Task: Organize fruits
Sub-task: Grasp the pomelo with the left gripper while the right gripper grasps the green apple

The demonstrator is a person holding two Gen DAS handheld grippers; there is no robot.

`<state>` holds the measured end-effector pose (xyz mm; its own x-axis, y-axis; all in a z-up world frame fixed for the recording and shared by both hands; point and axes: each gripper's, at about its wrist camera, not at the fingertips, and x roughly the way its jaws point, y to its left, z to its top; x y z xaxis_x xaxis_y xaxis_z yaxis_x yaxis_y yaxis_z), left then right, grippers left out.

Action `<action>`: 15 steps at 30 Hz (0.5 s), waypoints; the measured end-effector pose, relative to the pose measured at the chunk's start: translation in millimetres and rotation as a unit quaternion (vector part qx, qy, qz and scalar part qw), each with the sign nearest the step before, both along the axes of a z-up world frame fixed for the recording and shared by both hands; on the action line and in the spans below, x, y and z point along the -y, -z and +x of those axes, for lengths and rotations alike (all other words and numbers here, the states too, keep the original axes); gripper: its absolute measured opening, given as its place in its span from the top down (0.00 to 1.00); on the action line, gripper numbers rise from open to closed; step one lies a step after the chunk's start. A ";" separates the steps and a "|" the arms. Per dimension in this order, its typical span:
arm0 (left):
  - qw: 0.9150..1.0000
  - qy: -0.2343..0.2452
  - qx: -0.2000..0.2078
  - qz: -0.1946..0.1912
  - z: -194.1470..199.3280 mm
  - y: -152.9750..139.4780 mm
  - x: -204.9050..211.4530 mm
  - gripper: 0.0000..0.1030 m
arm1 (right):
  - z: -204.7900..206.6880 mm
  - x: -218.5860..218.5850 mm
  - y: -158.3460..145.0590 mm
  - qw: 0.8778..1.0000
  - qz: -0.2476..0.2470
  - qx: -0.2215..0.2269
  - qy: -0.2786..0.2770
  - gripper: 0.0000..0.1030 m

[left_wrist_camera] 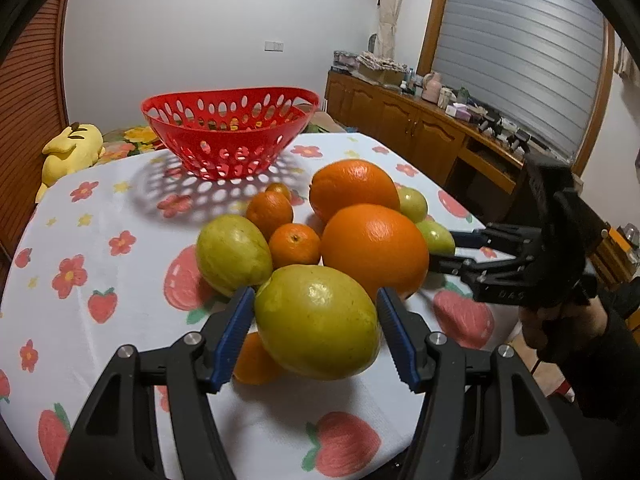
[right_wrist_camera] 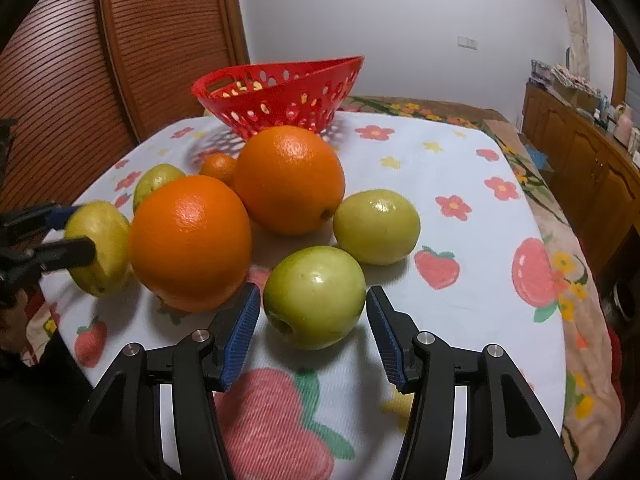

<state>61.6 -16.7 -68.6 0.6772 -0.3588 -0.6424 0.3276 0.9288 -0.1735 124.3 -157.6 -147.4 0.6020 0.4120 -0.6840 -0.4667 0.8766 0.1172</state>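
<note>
Fruit lies clustered on a flower-print tablecloth (left_wrist_camera: 100, 216). My left gripper (left_wrist_camera: 316, 300) has its blue pads on both sides of a yellow-green fruit (left_wrist_camera: 316, 320), which seems lifted; in the right wrist view this fruit (right_wrist_camera: 100, 248) sits between the left fingers (right_wrist_camera: 60, 256). My right gripper (right_wrist_camera: 312, 304) is open around a green apple-like fruit (right_wrist_camera: 316, 296) that rests on the cloth, pads apart from it. Two big oranges (left_wrist_camera: 374, 248) (left_wrist_camera: 352, 184), small mandarins (left_wrist_camera: 294, 244) and more green fruits (left_wrist_camera: 232, 254) lie between. An empty red basket (left_wrist_camera: 230, 132) stands behind.
A yellow plush toy (left_wrist_camera: 72, 152) lies past the table's far left edge. A wooden sideboard (left_wrist_camera: 420, 128) with clutter runs along the right wall. A slatted wooden door (right_wrist_camera: 80, 80) stands on the left of the right wrist view.
</note>
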 end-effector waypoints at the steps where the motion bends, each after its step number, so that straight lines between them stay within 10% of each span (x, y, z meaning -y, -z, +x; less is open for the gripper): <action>1: 1.000 -0.001 0.002 -0.001 -0.4 -1.8 -1.4 0.40 | 0.1 -0.1 1.3 1.000 -0.001 -0.002 0.000 0.46; 15: 0.999 -0.027 0.042 -0.011 10.7 -34.5 -22.1 0.40 | -2.6 5.2 -18.3 1.000 0.009 0.024 0.003 0.46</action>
<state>72.3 5.4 -34.1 0.7471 -0.3347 -0.5743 0.2921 0.9414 -0.1687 121.7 -162.8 -129.2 0.6366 0.4200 -0.6468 -0.4672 0.8773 0.1099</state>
